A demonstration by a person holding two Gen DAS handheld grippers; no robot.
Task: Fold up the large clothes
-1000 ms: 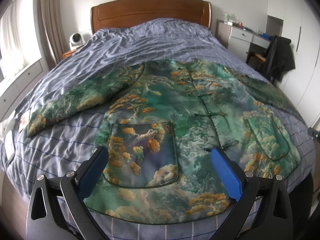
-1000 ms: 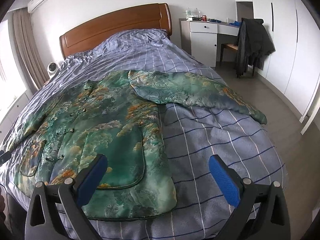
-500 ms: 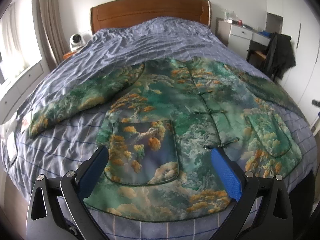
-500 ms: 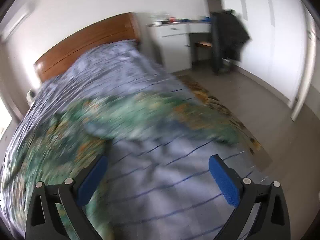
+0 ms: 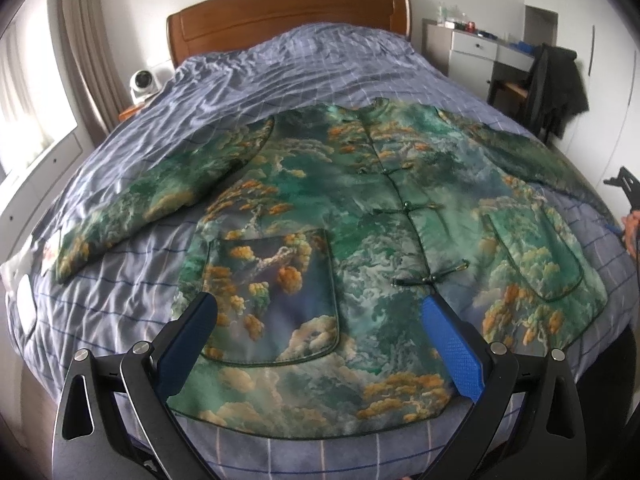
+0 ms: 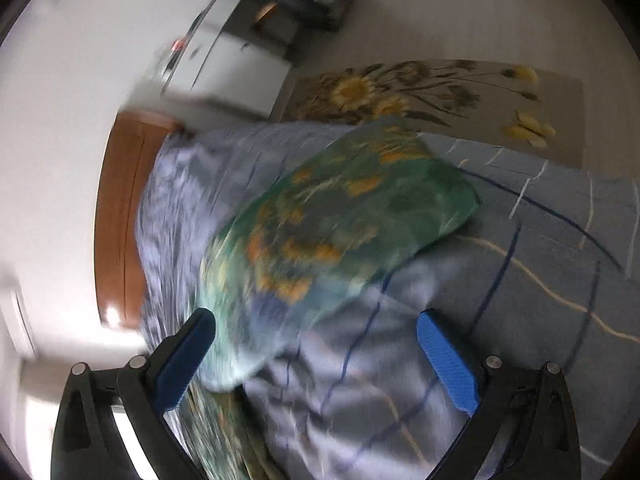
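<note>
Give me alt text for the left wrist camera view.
A green jacket with orange tree print lies flat, front up and sleeves spread, on a bed with a blue checked cover. The open left gripper hovers above its hem.

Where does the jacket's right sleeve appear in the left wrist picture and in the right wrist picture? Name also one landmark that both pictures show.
Left wrist: the right sleeve lies at the right edge, running along the bed toward the right gripper.
Right wrist: the sleeve fills the centre, blurred, cuff pointing upper right.
Shared landmark: the wooden headboard.
</note>
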